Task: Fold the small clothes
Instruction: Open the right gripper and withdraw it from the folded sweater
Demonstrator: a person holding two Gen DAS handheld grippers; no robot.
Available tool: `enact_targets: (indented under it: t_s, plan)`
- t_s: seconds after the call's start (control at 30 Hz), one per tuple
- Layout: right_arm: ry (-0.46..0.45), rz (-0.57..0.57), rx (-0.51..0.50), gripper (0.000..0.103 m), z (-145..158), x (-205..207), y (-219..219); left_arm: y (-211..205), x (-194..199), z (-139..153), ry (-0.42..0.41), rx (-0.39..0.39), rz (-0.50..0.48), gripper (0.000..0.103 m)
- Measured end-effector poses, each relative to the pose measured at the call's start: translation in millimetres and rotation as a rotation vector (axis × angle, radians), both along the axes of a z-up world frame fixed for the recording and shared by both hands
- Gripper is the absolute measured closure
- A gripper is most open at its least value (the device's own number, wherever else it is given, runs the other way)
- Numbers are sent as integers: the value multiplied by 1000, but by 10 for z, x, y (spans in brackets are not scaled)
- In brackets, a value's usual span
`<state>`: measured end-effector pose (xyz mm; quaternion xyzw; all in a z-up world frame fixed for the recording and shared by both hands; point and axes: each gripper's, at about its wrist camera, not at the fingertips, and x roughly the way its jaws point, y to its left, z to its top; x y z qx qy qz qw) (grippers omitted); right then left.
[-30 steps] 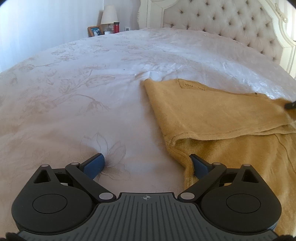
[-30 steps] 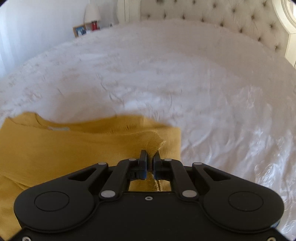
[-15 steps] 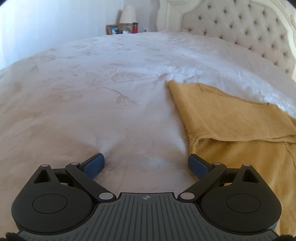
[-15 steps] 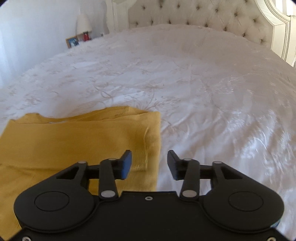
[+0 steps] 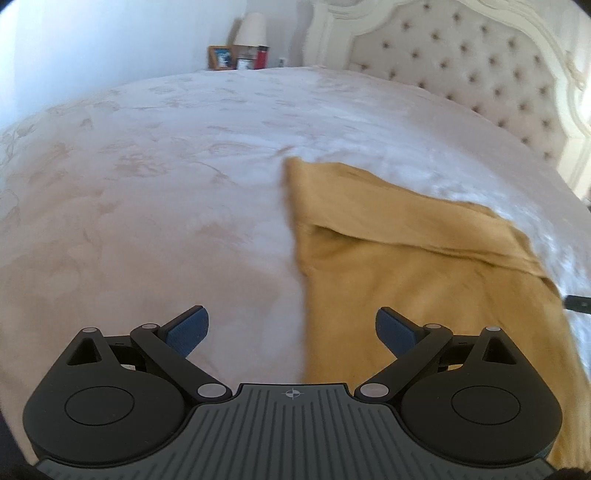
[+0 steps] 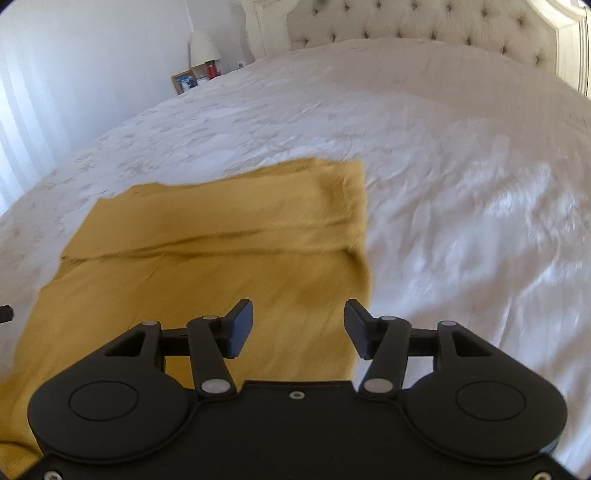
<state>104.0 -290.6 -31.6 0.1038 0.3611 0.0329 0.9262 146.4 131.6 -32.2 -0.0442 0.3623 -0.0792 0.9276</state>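
Observation:
A mustard-yellow knit garment [image 5: 417, 266] lies flat on the white bedspread [image 5: 147, 206], its far part folded over toward me into a band. It also shows in the right wrist view [image 6: 207, 258]. My left gripper [image 5: 291, 328] is open and empty, raised over the garment's left edge. My right gripper [image 6: 298, 325] is open and empty, raised over the garment's right edge. A dark tip of the right gripper [image 5: 578, 303] shows at the right edge of the left wrist view.
A tufted headboard [image 5: 480, 62] stands at the far end of the bed. A nightstand with a lamp [image 5: 253, 31], a picture frame [image 5: 221, 58] and a red bottle [image 5: 261, 57] is beyond the far left corner. White bedspread [image 6: 461, 184] stretches right of the garment.
My right gripper let go of the garment's folded edge, opened and pulled back and up. My left gripper stayed open and drew back and up, leaving the fold lying flat.

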Motion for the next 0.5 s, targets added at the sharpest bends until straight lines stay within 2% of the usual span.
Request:
enact_targets:
  t_s: [0.13, 0.27, 0.5]
  plan:
    - [20, 9, 15, 41, -37, -217, 87, -191, -207, 8, 14, 8, -42, 4]
    - [25, 27, 23, 36, -61, -445, 165, -370, -351, -34, 42, 12, -75, 4]
    - [5, 33, 34, 36, -57, -633, 164, -539, -398, -3, 27, 44, -92, 4]
